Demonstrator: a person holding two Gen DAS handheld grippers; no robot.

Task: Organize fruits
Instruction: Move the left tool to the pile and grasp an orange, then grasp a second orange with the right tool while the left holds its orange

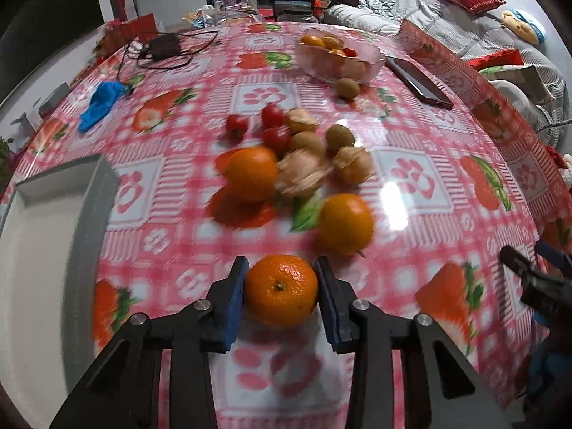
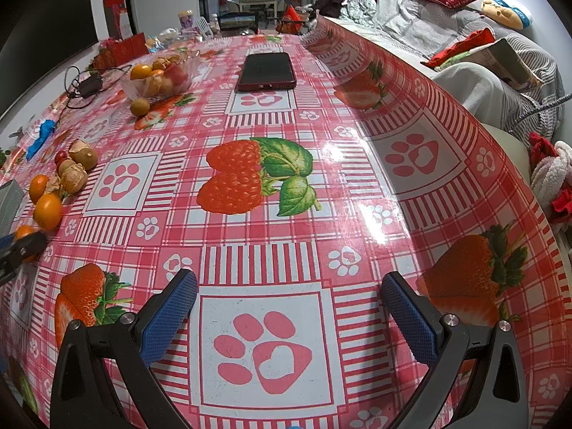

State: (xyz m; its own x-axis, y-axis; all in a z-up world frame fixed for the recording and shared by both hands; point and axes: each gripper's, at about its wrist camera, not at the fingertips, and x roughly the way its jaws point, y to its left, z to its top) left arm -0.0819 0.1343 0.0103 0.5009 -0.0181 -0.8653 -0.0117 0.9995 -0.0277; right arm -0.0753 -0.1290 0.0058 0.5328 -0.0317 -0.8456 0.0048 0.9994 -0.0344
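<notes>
My left gripper (image 1: pixel 281 291) is shut on a mandarin (image 1: pixel 281 290) and holds it just above the tablecloth. Ahead of it lie two more mandarins (image 1: pixel 345 223), cherry tomatoes (image 1: pixel 273 116), kiwis (image 1: pixel 339 137) and husked physalis (image 1: pixel 302 175) in a loose pile. A white tray (image 1: pixel 39 236) sits to the left. A glass bowl (image 1: pixel 371 58) with fruit stands farther back, a kiwi (image 1: pixel 346 88) beside it. My right gripper (image 2: pixel 289 312) is open and empty over the tablecloth; the pile (image 2: pixel 73 175) and the bowl (image 2: pixel 189 66) show at its left.
A phone (image 2: pixel 266 71) lies at the far middle of the table. A black charger with cable (image 1: pixel 164 47) and a blue cloth (image 1: pixel 103 102) lie at the left. The table's right edge (image 2: pixel 464 143) drops off toward a sofa with bedding.
</notes>
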